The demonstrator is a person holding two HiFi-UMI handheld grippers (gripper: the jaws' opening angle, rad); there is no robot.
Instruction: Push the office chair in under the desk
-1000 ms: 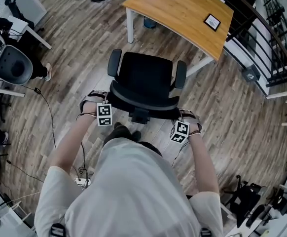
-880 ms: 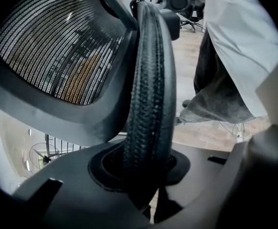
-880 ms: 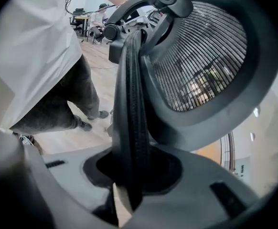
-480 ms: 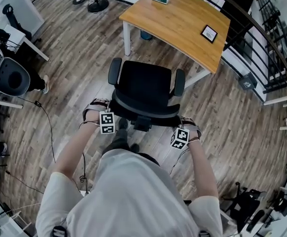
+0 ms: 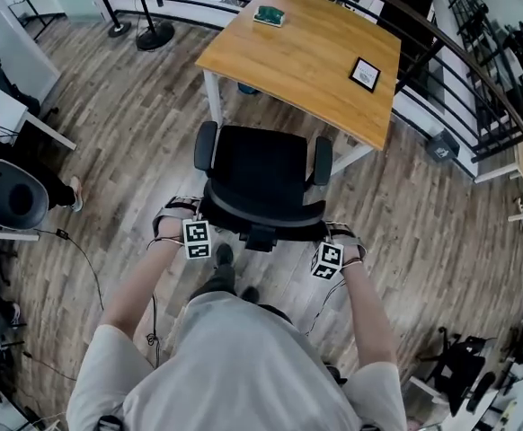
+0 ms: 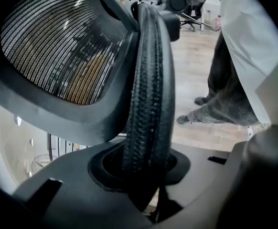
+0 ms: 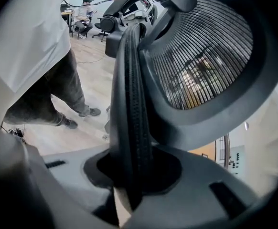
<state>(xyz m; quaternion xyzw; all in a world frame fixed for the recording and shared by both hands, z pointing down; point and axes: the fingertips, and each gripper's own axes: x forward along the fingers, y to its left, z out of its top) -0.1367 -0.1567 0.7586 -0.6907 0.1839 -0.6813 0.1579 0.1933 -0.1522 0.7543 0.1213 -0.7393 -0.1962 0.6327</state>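
The one office chair (image 5: 261,173) stood on the plank floor (image 5: 136,151) just short of the near edge of the single wooden desk (image 5: 306,52), facing it. Its seat was not yet under the top, and its two armrests (image 5: 206,144) flanked the seat. Two grippers held it from behind. The left gripper (image 5: 194,232) pinched the left side of the backrest, whose padded rim (image 6: 148,80) ran down between the jaws in the left gripper view. The right gripper (image 5: 331,248) clamped the right side the same way, the rim (image 7: 132,104) filling the gap between its jaws. The mesh of the back (image 7: 201,66) showed beside it.

Two things lay on the desk, well apart: a small black-framed card (image 5: 365,74) near the right edge and a green object (image 5: 270,15) at the far side (too small to tell what it was). One grey chair (image 5: 10,196) stood off to the left.

Against the pictures from a second and half a second before, the chair sat closer to the desk's edge. More of the desktop had come into the head view, and both grippers kept their hold on the backrest.
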